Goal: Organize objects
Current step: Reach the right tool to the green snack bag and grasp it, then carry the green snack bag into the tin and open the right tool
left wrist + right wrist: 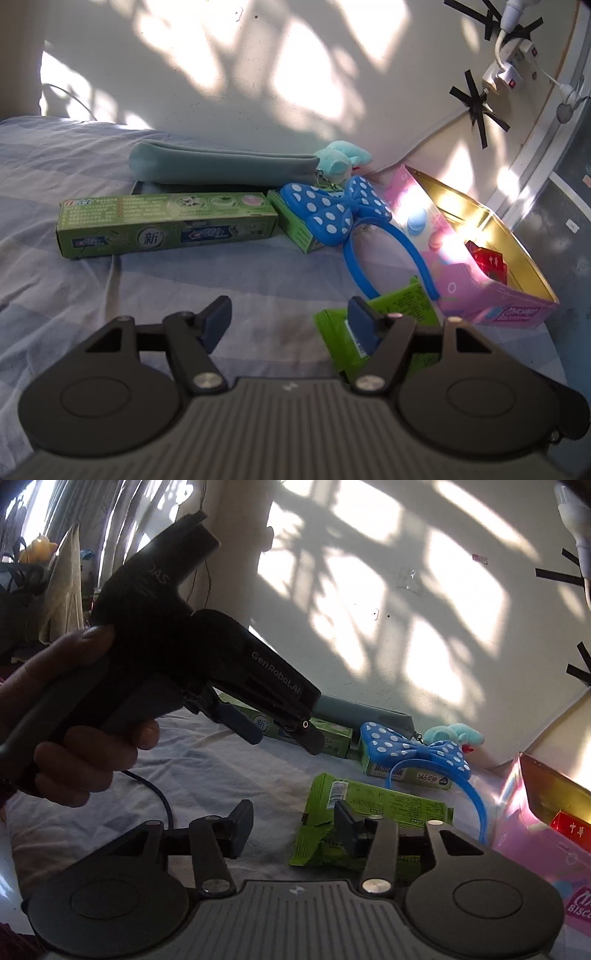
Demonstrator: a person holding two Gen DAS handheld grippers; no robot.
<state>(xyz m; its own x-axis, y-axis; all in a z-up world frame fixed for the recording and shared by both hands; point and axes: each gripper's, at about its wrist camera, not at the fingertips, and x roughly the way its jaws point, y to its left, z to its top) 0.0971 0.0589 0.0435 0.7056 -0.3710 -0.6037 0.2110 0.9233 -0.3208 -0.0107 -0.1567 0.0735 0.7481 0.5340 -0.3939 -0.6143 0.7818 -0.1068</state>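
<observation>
On the bed sheet lie a long green toothpaste box [166,223], a smaller green box [297,229], a teal pencil case [221,166] with a plush charm [341,157], a blue polka-dot bow headband [332,210] and a green snack packet [391,325]. A pink box [480,258] at the right is open and holds a red pack [487,260]. My left gripper [290,319] is open and empty above the sheet, its right finger over the packet. My right gripper [293,825] is open and empty, just left of the packet [369,812]. The left gripper [280,734] also shows in the right wrist view, held by a hand.
A white wall [258,74] runs behind the objects, with a power strip [506,66] and black tape at the upper right. The pink box [546,819] sits at the bed's right edge. A dark cable [159,794] lies on the sheet. Clutter [40,572] stands far left.
</observation>
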